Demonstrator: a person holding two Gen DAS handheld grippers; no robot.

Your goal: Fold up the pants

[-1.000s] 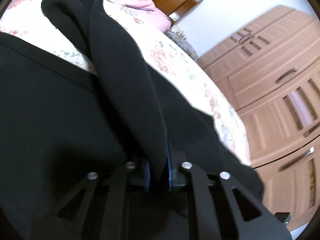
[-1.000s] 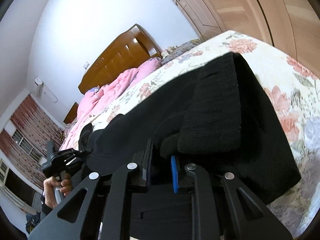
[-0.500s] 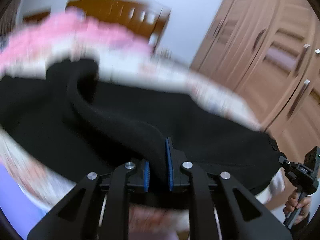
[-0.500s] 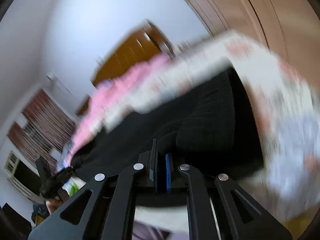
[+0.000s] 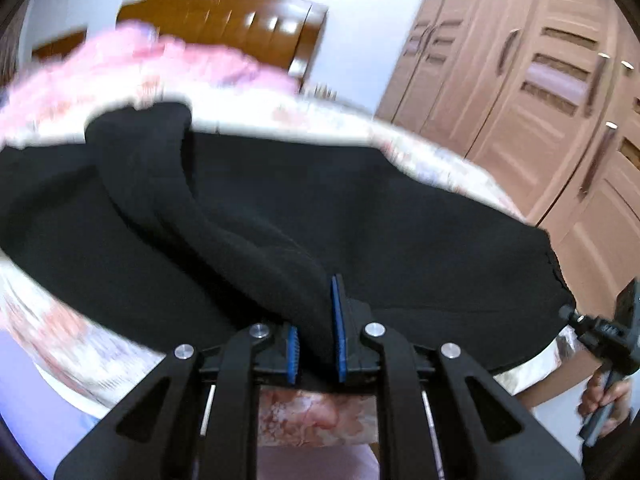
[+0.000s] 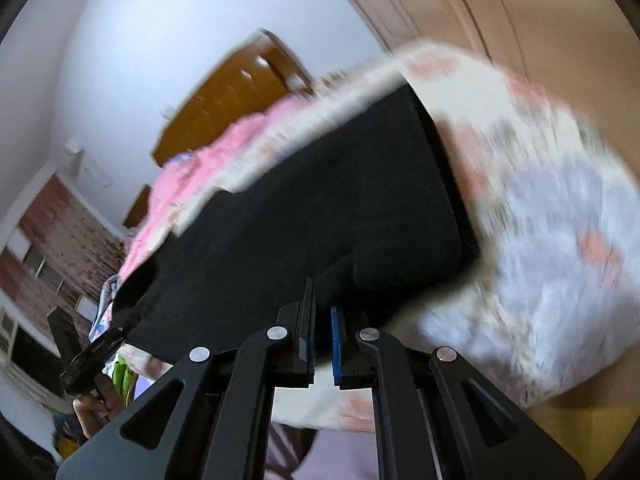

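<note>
Black pants (image 5: pixel 280 208) lie spread across the bed (image 5: pixel 328 408), on a floral bedspread; they fill the middle band of the left wrist view and run from lower left to upper right of centre in the right wrist view (image 6: pixel 320 208).

Left gripper (image 5: pixel 316 344): jaws narrow, blue pads clamped on a thick rolled fold of the pants that rises from the pads toward the upper left of the frame. Fabric is plainly pinched between both pads.

Right gripper (image 6: pixel 320 340): jaws have just been closing and now stand nearly together. A corner of the black fabric sits right at the tips, just above the slit between the pads; whether the pads actually pinch it cannot be told from this view, since pale bedspread shows in the slit lower down.

Each gripper shows in the other's view at an edge of the pants: right gripper at the right edge of the left wrist frame, held by a hand (image 5: pixel 604 396); left gripper at lower left of the right wrist frame.

Background: pink quilt (image 5: pixel 160 64) and wooden headboard (image 5: pixel 224 24) in upper left, wardrobe (image 5: pixel 540 80) at right.

Containers: none identifiable. Readable writing: none; both frames motion-blurred.
</note>
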